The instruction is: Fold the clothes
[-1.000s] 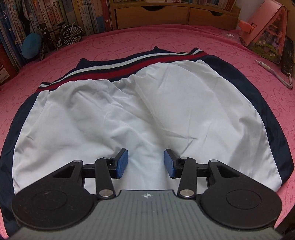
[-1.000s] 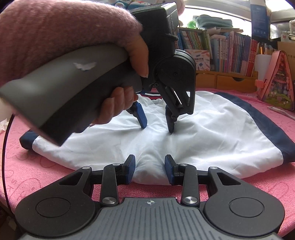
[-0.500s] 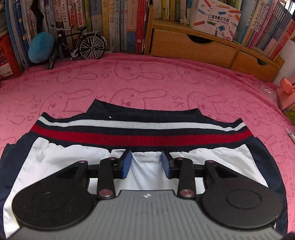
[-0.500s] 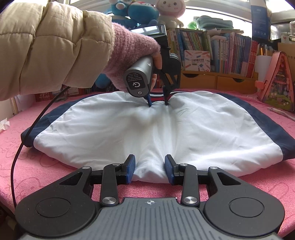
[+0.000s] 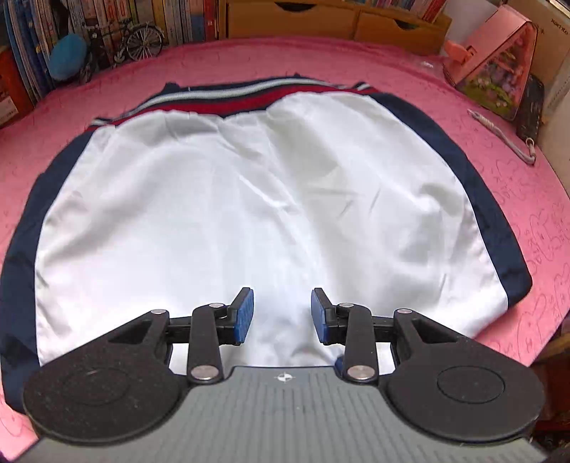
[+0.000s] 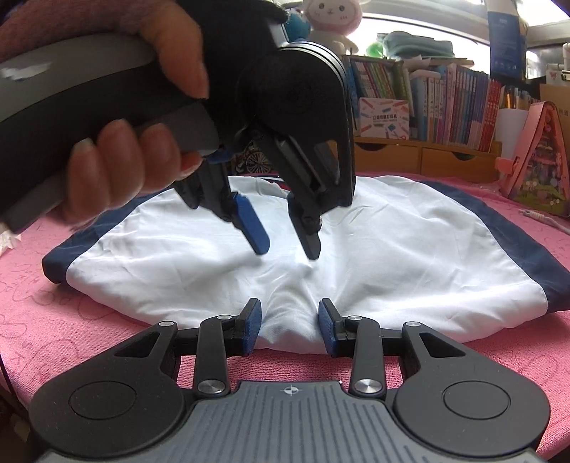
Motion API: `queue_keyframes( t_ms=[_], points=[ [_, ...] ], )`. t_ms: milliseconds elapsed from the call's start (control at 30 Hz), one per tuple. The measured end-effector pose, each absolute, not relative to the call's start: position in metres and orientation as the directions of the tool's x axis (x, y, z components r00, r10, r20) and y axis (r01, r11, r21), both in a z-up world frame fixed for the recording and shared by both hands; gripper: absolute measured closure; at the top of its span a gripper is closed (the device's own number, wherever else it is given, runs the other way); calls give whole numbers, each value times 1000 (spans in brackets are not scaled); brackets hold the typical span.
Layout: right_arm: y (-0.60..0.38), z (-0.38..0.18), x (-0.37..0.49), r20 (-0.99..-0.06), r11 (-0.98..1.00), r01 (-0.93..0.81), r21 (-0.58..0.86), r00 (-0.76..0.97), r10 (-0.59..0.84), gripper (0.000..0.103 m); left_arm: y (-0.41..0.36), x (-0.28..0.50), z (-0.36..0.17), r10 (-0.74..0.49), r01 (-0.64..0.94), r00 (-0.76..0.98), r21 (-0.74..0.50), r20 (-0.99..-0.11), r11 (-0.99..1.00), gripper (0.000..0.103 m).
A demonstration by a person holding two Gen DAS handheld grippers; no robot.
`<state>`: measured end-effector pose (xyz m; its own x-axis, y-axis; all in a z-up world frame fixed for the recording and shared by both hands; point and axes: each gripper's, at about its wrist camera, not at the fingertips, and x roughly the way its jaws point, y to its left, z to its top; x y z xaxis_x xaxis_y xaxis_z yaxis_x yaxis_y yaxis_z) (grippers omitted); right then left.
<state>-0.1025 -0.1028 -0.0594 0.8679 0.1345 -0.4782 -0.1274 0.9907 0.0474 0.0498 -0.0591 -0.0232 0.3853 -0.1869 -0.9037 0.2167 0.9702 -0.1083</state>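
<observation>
White shorts (image 5: 249, 199) with navy side panels and a red, white and navy waistband (image 5: 256, 96) lie flat on the pink cloth; they also show in the right wrist view (image 6: 392, 256). My left gripper (image 5: 282, 315) is open and empty, hovering just above the white fabric near the crotch. In the right wrist view it (image 6: 286, 245) points down at the middle of the shorts, held by a hand. My right gripper (image 6: 289, 327) is open and empty at the near hem, its blue pads either side of a fabric bulge.
The pink bunny-print cloth (image 5: 516, 185) covers the table. A pink triangular case (image 5: 498, 60), a dark remote (image 5: 530, 107) and a white cord (image 5: 498, 135) lie at the right. Books, a model bicycle (image 5: 124, 42) and wooden drawers (image 5: 320, 17) line the back.
My left gripper had gone forward to the waistband and has now come back toward the near middle of the shorts, still open. My right gripper has stayed at the hem.
</observation>
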Motion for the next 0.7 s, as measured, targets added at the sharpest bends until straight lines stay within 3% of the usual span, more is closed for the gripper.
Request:
queue_keyframes(
  t_ms=[467, 700],
  points=[
    [-101, -61, -102, -477, 992, -124, 38, 870, 127, 67, -88, 105, -37, -92, 202, 527, 19, -845, 979, 64],
    [-99, -62, -102, -475, 991, -128, 32, 871, 128, 67, -64, 185, -39, -94, 51, 561, -79, -823, 996, 65]
  ],
)
